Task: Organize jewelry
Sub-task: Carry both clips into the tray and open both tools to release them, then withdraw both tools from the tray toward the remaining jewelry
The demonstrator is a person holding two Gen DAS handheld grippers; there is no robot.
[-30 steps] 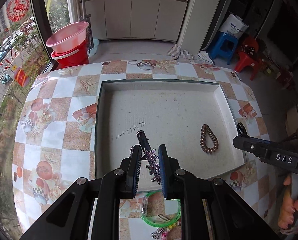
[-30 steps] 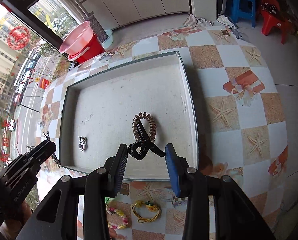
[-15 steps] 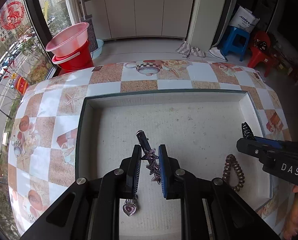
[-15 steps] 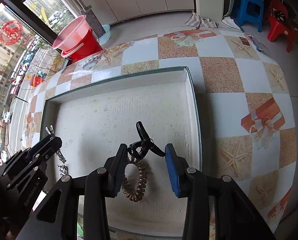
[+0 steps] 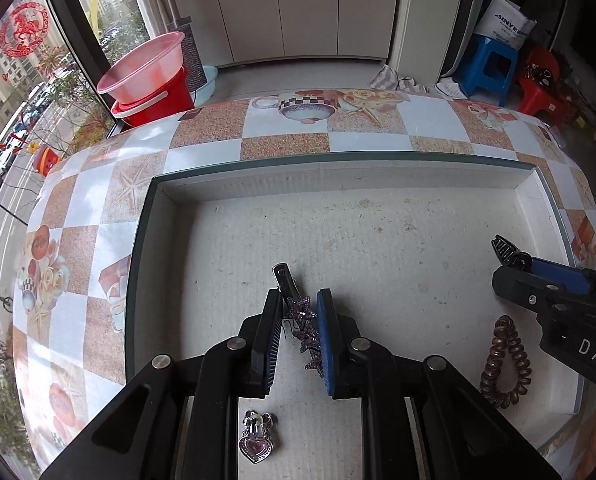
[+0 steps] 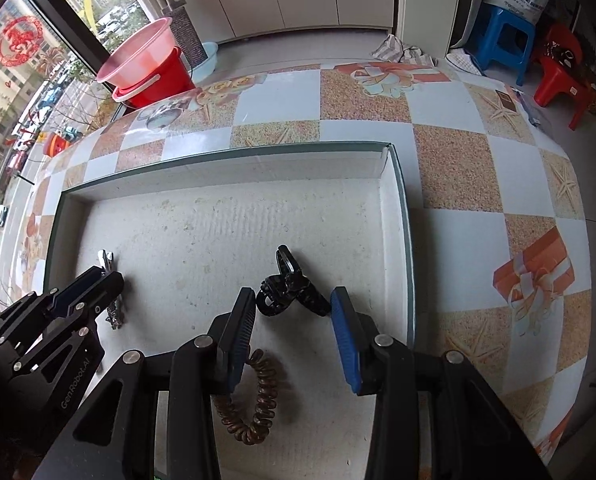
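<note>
My left gripper (image 5: 300, 304) is shut on a purple star hair clip (image 5: 304, 324), held low over the floor of the shallow white tray (image 5: 257, 188). My right gripper (image 6: 293, 300) is shut on a black claw clip (image 6: 287, 286), also low over the tray (image 6: 398, 184), near its right wall. A brown spiral hair tie (image 6: 253, 408) lies on the tray floor under the right gripper; in the left wrist view the hair tie (image 5: 506, 360) sits at the right. A silver heart pendant (image 5: 255, 440) lies below the left gripper.
The tray rests on a table with a checked, patterned cloth (image 5: 285, 140). Beyond the table's far edge stand a red bucket with a pink basin (image 5: 145, 80), white cabinets, and blue and red stools (image 5: 494, 68). A window runs along the left.
Both grippers have come forward and down over the tray with their clips still held. The hair tie and the heart pendant now lie nearer the cameras, under the grippers.
</note>
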